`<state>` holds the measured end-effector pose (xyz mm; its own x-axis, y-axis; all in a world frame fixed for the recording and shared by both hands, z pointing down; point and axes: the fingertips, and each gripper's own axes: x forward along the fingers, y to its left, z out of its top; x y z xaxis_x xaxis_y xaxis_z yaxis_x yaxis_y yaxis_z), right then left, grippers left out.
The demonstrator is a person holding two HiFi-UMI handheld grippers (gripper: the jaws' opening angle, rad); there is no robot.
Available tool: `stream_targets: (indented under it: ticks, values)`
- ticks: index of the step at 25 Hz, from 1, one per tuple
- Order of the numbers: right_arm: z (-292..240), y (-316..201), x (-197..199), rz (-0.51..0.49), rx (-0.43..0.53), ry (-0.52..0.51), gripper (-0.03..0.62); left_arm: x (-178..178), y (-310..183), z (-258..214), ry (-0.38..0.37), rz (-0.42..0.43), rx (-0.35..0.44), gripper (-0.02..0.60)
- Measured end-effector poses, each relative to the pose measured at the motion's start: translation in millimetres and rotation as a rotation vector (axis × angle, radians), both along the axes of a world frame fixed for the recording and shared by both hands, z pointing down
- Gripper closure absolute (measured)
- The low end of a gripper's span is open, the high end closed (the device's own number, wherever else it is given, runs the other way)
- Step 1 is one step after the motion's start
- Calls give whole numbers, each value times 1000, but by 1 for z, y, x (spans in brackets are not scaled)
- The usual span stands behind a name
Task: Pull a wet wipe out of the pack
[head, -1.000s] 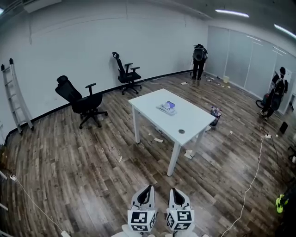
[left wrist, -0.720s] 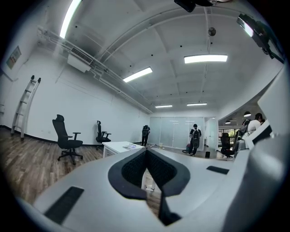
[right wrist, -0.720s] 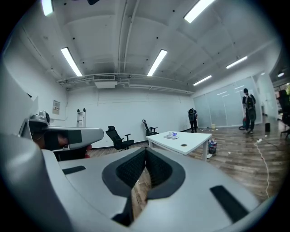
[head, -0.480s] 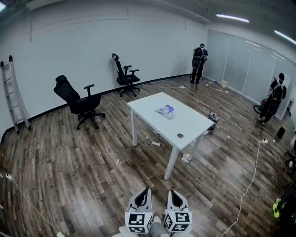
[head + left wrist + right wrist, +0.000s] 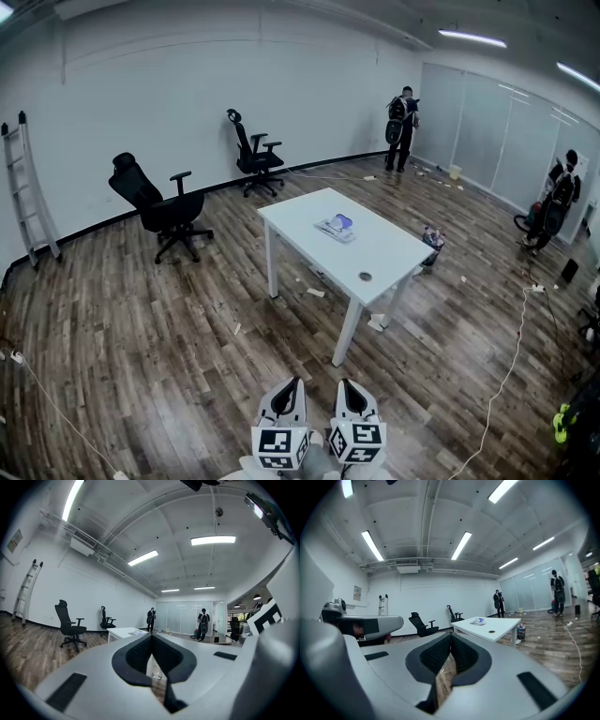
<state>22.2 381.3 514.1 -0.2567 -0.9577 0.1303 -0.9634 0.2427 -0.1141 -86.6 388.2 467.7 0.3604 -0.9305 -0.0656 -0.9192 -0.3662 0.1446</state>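
Note:
The wet wipe pack (image 5: pixel 337 225), pale with a blue-purple patch, lies on a white table (image 5: pixel 394 251) several steps ahead of me. Both grippers are far from it, side by side at the bottom of the head view. My left gripper (image 5: pixel 293 384) is shut with nothing in it, and so is my right gripper (image 5: pixel 345 384). In the left gripper view the pads (image 5: pixel 161 654) meet at their tips (image 5: pixel 151 636), with the pack (image 5: pixel 137 632) small and distant. The right gripper (image 5: pixel 451 634) points towards the table (image 5: pixel 497 629), where the pack (image 5: pixel 478 621) shows.
A small dark round thing (image 5: pixel 365 276) lies near the table's front corner. Two black office chairs (image 5: pixel 157 208) (image 5: pixel 253 155) stand to the left, a ladder (image 5: pixel 23 192) leans on the wall. People (image 5: pixel 401 122) (image 5: pixel 553 202) stand at the back and right. A white cable (image 5: pixel 506 375) and paper scraps (image 5: pixel 378 322) lie on the wooden floor.
The head view has shifted a little since a second ago, so the table and chairs sit slightly further left. Both grippers stay shut and side by side, slightly lower in the frame.

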Motion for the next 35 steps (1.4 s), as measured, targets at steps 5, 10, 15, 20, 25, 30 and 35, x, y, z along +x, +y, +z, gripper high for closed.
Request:
stream_targets:
  ticks: [5, 10, 15, 20, 25, 30, 35]
  values:
    - [-2, -11, 4, 8, 4, -2, 585, 3, -11, -1, -2, 4, 0, 581]
    - [3, -23, 9, 13, -11, -5, 585, 5, -23, 2, -7, 3, -8, 581]
    - [8, -39, 11, 8, -22, -5, 585, 8, -39, 8, -13, 4, -21, 581]
    - [9, -57, 16, 17, -24, -9, 585, 13, -57, 10, -20, 15, -27, 581]
    - [11, -78, 21, 15, -36, -8, 585, 19, -80, 11, -18, 13, -36, 581]
    - [8, -99, 29, 22, -35, -9, 585, 29, -102, 9, -19, 21, -39, 581]
    - [4, -119, 40, 33, -37, -21, 585, 38, -121, 5, -26, 26, -41, 581]
